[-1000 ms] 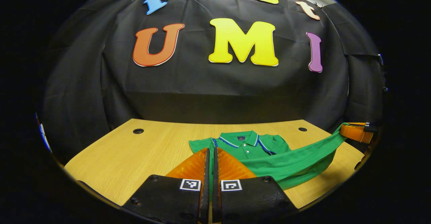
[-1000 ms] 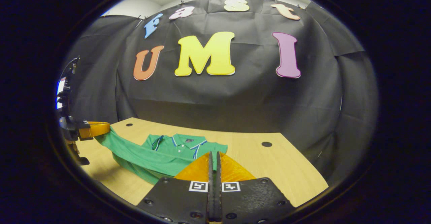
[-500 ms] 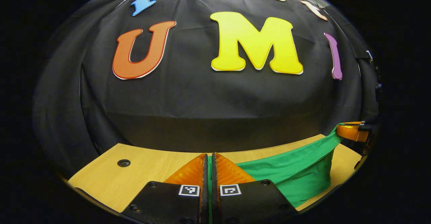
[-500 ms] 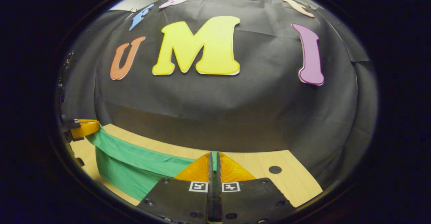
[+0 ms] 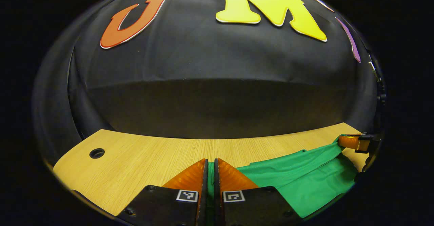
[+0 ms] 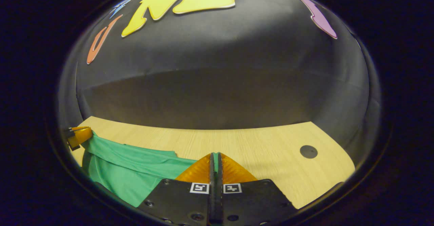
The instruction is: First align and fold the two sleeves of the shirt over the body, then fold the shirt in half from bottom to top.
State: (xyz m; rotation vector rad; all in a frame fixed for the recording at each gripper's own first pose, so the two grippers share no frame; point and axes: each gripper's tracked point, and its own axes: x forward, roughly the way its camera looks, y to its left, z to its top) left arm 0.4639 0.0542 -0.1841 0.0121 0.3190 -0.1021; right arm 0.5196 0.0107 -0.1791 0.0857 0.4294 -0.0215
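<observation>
The green shirt (image 5: 298,176) lies on the wooden table (image 5: 142,158), its bottom edge carried over toward the far side. My left gripper (image 5: 210,163) is shut on a corner of that hem, a strip of green cloth showing between its fingers. In the right gripper view the shirt (image 6: 135,170) spreads to the left, and my right gripper (image 6: 215,156) is shut on the other hem corner. Each gripper also shows at the edge of the other's view: the right gripper (image 5: 352,142) and the left gripper (image 6: 78,135). The collar and sleeves are hidden under the folded cloth.
The black cloth wall (image 5: 210,93) rises just behind the table's far edge. A round cable hole (image 5: 97,153) sits at the table's far left, another cable hole (image 6: 308,151) at the far right. Bare wood lies between the hem and the wall.
Both grippers have carried the hem forward and down toward the table's far edge. The raised cloth has dropped and now covers the collar, which showed a second ago.
</observation>
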